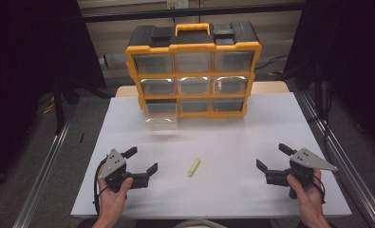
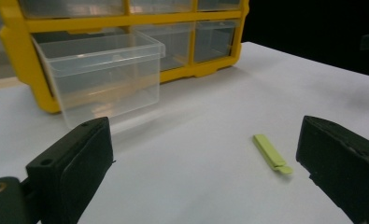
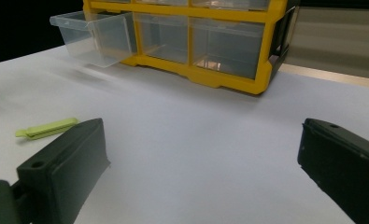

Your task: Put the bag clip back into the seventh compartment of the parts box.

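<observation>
The green clip [image 1: 193, 167] lies flat on the white table [image 1: 251, 142], between the two grippers and well short of the pulled-out clear drawer [image 1: 161, 110]. The left gripper [image 1: 141, 161], jaws spread and empty, sits nearer; it should come down over the clip's long sides and pinch low. The right gripper [image 1: 271, 156] waits open.

A lab: dark curtains [image 1: 28, 71] and aluminium rails [image 1: 47, 161] surround the table [image 1: 223, 142].
</observation>
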Demonstrator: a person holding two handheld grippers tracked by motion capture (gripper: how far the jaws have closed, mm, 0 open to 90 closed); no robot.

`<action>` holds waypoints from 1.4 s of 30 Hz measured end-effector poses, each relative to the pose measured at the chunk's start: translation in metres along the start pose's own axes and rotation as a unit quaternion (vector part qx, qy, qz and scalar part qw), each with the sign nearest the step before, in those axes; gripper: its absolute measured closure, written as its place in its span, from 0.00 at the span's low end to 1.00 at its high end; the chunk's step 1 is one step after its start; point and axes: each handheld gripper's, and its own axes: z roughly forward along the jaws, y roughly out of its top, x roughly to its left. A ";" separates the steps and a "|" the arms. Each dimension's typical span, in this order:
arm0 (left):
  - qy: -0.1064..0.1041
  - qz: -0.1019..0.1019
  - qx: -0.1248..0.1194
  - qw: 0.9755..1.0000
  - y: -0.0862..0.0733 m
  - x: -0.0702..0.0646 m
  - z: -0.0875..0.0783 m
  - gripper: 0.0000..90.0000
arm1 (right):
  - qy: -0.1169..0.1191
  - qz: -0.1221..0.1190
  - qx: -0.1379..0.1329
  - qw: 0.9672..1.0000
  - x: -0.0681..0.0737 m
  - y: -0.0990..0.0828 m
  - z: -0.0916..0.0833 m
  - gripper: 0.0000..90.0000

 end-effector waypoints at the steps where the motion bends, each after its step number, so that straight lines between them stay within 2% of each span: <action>1: -0.006 -0.007 0.003 1.000 0.000 0.000 0.002 0.04 | 0.000 -0.001 0.000 1.000 0.000 0.000 0.000 0.01; 4: -0.003 0.007 0.014 1.000 -0.001 -0.002 0.007 0.04 | 0.002 -0.003 -0.001 1.000 0.000 0.000 0.000 0.01; 5: -0.007 0.008 0.021 1.000 -0.001 -0.002 0.009 0.04 | 0.002 -0.004 -0.002 1.000 0.000 0.000 0.000 0.01; 8: -0.015 0.005 0.021 1.000 0.001 -0.002 0.012 0.05 | 0.003 -0.008 -0.002 1.000 0.001 0.000 0.001 0.01; 11: -0.013 0.004 0.022 1.000 0.003 -0.004 0.017 0.05 | 0.001 -0.008 -0.001 1.000 0.001 0.000 0.002 0.01; 13: -0.012 0.010 0.026 1.000 0.004 -0.007 0.022 0.06 | 0.008 -0.011 -0.001 1.000 0.001 0.000 0.002 0.01; 15: -0.014 0.015 0.037 0.999 0.007 -0.011 0.028 0.05 | 0.005 -0.009 -0.001 1.000 0.001 -0.001 0.003 0.01; 17: -0.029 0.011 0.046 0.998 0.009 -0.013 0.032 0.05 | 0.010 -0.014 0.002 1.000 0.001 -0.001 0.003 0.01; 19: -0.030 0.008 0.052 0.998 0.012 -0.016 0.037 0.05 | 0.009 -0.016 0.004 1.000 0.002 -0.001 0.003 0.01; 20: -0.044 0.002 0.064 0.997 0.013 -0.015 0.039 0.05 | 0.010 -0.018 0.003 1.000 0.002 -0.001 0.003 0.01; 21: -0.046 -0.004 0.069 0.997 0.013 -0.017 0.042 0.05 | 0.010 -0.018 0.003 1.000 0.002 -0.001 0.003 0.01; 22: -0.042 0.009 0.071 0.997 0.014 -0.018 0.045 0.04 | 0.011 -0.018 0.003 1.000 0.002 -0.001 0.003 0.01; 23: -0.056 0.003 0.077 0.995 0.014 -0.018 0.050 0.05 | 0.012 -0.018 0.004 1.000 0.002 -0.001 0.003 0.00; 24: -0.061 -0.007 0.080 0.995 0.014 -0.019 0.054 0.05 | 0.014 -0.019 0.003 1.000 0.002 -0.001 0.002 0.00; 25: -0.065 -0.008 0.084 0.994 0.014 -0.019 0.056 0.05 | 0.016 -0.019 0.002 1.000 0.002 -0.001 0.002 0.00; 26: -0.079 -0.003 0.091 0.993 0.015 -0.020 0.059 0.05 | 0.016 -0.019 0.002 1.000 0.002 -0.001 0.002 0.00; 28: -0.083 0.004 0.107 0.991 0.018 -0.023 0.062 0.05 | 0.016 -0.020 0.002 1.000 0.001 -0.001 0.001 0.00; 30: -0.101 0.005 0.114 0.988 0.020 -0.024 0.066 0.05 | 0.013 -0.017 0.003 1.000 0.001 -0.001 0.002 0.00; 31: -0.097 0.009 0.122 0.988 0.022 -0.026 0.067 0.05 | 0.013 -0.017 0.003 1.000 0.001 -0.002 0.002 0.00; 32: -0.106 0.013 0.121 0.987 0.024 -0.028 0.070 0.05 | 0.012 -0.016 0.004 1.000 0.001 -0.002 0.002 0.00; 33: -0.122 0.018 0.128 0.984 0.026 -0.029 0.074 0.05 | 0.012 -0.016 0.004 1.000 0.001 -0.002 0.002 0.00; 35: -0.128 0.012 0.145 0.981 0.030 -0.033 0.078 0.05 | 0.013 -0.016 0.004 1.000 0.001 -0.002 0.002 0.00; 37: -0.144 0.011 0.163 0.976 0.033 -0.036 0.083 0.05 | 0.015 -0.015 0.004 1.000 0.001 -0.002 0.002 0.00; 39: -0.148 0.023 0.180 0.972 0.034 -0.039 0.088 0.06 | 0.015 -0.013 0.004 1.000 0.000 -0.002 0.001 0.00; 40: -0.148 0.024 0.185 0.971 0.035 -0.040 0.090 0.06 | 0.015 -0.013 0.004 1.000 0.000 -0.002 0.001 0.00; 41: -0.158 0.025 0.190 0.969 0.035 -0.041 0.094 0.06 | 0.014 -0.014 0.004 1.000 -0.001 -0.002 0.001 0.00; 42: -0.160 0.023 0.202 0.966 0.035 -0.041 0.097 0.06 | 0.014 -0.013 0.004 1.000 -0.001 -0.002 0.001 0.00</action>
